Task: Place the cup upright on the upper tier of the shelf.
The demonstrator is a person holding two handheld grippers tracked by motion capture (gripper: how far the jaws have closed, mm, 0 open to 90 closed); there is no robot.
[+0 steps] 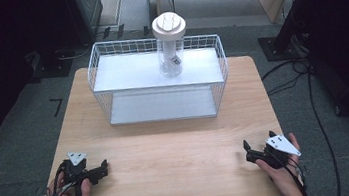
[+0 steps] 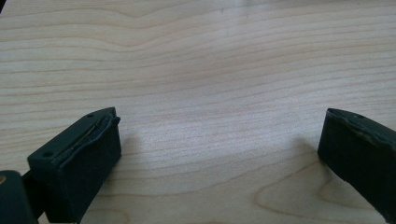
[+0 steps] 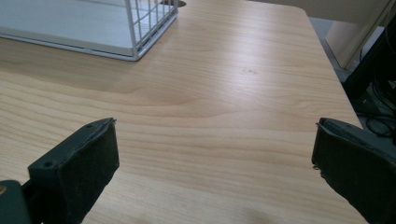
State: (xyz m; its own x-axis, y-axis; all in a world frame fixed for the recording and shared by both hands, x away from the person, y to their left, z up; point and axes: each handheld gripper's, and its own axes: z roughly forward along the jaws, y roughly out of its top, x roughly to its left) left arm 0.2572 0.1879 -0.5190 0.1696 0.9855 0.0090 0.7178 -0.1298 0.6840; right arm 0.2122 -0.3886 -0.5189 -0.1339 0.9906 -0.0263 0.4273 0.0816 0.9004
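clear jar with white lid stands in wire rack; both hand-held grippers released.

- A wire basket is set on the far half of the table, roughly centred from left to right.
- A shelf is carried inside the basket, with a second level below it.
- A lidded jar is stood upright on the shelf, right of its middle.
- The left gripper is held at the near left corner of the table, the right gripper at the near right corner, well apart.
- Cables are laid on the floor to the right of the table.
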